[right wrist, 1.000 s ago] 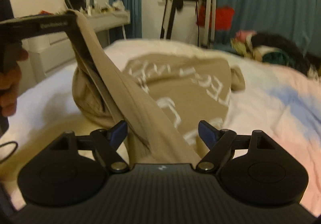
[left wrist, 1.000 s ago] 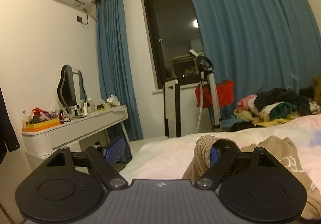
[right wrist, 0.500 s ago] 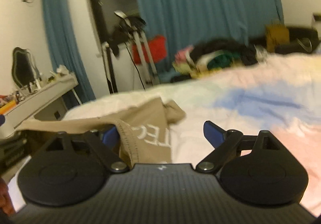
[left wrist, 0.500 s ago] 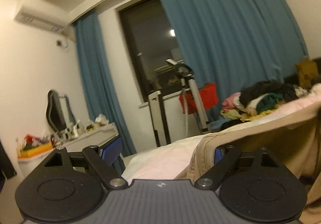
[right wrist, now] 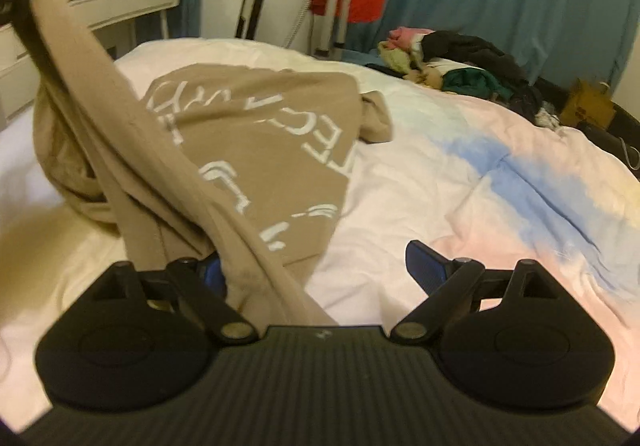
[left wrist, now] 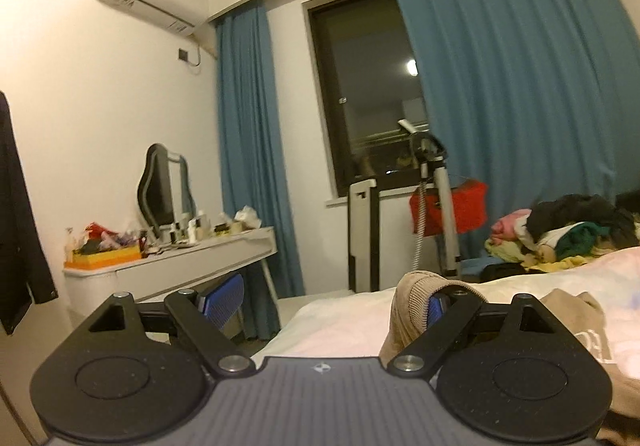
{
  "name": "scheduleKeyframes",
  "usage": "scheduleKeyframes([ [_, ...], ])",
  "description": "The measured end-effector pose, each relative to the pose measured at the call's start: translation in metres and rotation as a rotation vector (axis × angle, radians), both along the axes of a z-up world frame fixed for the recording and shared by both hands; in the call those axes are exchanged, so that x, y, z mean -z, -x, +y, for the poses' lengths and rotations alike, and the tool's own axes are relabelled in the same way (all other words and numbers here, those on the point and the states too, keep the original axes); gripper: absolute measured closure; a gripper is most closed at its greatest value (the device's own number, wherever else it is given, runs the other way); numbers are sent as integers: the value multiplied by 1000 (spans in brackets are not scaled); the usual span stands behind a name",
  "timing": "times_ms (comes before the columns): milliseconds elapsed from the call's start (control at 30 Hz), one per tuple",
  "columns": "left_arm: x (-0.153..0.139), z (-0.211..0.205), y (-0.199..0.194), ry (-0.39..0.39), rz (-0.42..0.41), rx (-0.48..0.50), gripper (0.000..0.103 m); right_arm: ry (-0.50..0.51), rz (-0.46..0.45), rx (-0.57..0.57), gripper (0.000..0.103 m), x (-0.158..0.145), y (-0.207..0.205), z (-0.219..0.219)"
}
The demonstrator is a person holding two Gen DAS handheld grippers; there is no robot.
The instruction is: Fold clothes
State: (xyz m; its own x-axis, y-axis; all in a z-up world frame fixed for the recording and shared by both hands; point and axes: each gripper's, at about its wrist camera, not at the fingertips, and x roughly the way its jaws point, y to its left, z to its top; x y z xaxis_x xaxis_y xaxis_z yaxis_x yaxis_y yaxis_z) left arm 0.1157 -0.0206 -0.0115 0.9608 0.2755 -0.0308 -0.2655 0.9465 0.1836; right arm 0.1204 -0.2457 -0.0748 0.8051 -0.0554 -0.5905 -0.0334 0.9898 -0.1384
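The right gripper (right wrist: 324, 270) stands with its jaws spread wide above the bed; a band of the tan sweatshirt (right wrist: 248, 134) drapes over its left finger and across the body of the tool, with nothing pinched between the pads. From there the band rises taut to the upper left, where its end hangs from a dark, blurred object at the edge of the view. The rest of the sweatshirt, with white lettering, lies spread on the pastel duvet (right wrist: 500, 174).

The left gripper (left wrist: 328, 304) is likewise wide apart, and a ribbed tan cuff (left wrist: 412, 286) hooks over its right finger, not clamped.

Farther off, a heap of mixed clothes (left wrist: 568, 230) sits at the far side of the bed. Beyond stand a tripod (left wrist: 440, 202), a white dressing table (left wrist: 180, 266) crowded with small items, blue curtains (left wrist: 520, 86) and a dark window (left wrist: 360, 94).
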Motion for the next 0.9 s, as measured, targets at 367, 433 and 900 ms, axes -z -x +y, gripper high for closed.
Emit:
scheduleKeyframes([
  [367, -33, -1, 60, 3, -131, 52, 7, -242, -426, 320, 13, -61, 57, -61],
  [433, -49, 3, 74, 37, -155, 58, 7, -265, -480, 327, 13, -75, 72, -61],
  [900, -243, 35, 163, 152, -415, 131, 7, -231, -820, 197, 13, -277, 162, -48],
])
